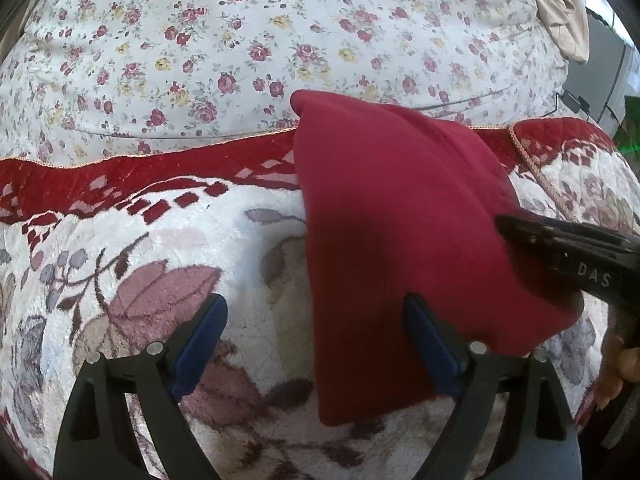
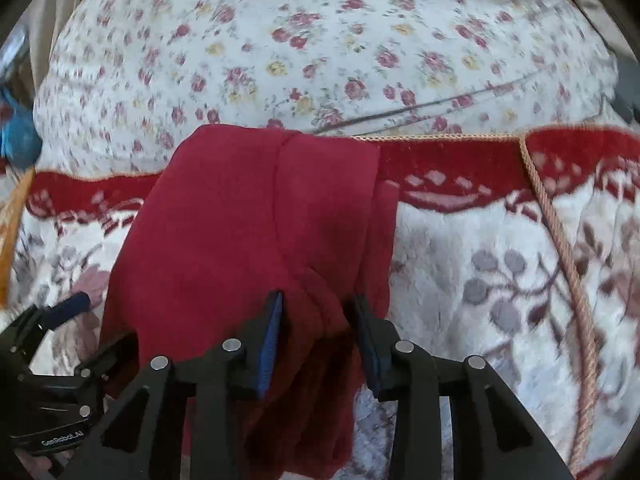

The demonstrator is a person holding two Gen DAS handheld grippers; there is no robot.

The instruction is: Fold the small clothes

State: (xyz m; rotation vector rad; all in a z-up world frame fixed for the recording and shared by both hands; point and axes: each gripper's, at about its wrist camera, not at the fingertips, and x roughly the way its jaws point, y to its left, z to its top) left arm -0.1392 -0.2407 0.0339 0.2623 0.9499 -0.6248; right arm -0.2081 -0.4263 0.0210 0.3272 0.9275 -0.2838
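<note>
A dark red garment [image 1: 400, 232] lies partly folded on a plush flowered blanket [image 1: 200, 272]; it also shows in the right wrist view [image 2: 248, 216]. My left gripper [image 1: 316, 312] is open, low over the garment's left edge, with its right finger over the cloth and nothing held. My right gripper [image 2: 318, 312] is closed on a bunched fold of the red garment and lifts its near edge. The right gripper also shows in the left wrist view [image 1: 560, 248] at the garment's right side. The left gripper shows in the right wrist view [image 2: 60, 312] at lower left.
Behind the blanket's red border [image 1: 120, 176] lies a white sheet [image 1: 240, 40] with small roses. A braided cord [image 2: 560, 248] runs down the blanket on the right. Beige cloth [image 1: 560, 8] hangs at the far right. A blue object [image 2: 16, 132] sits at the far left.
</note>
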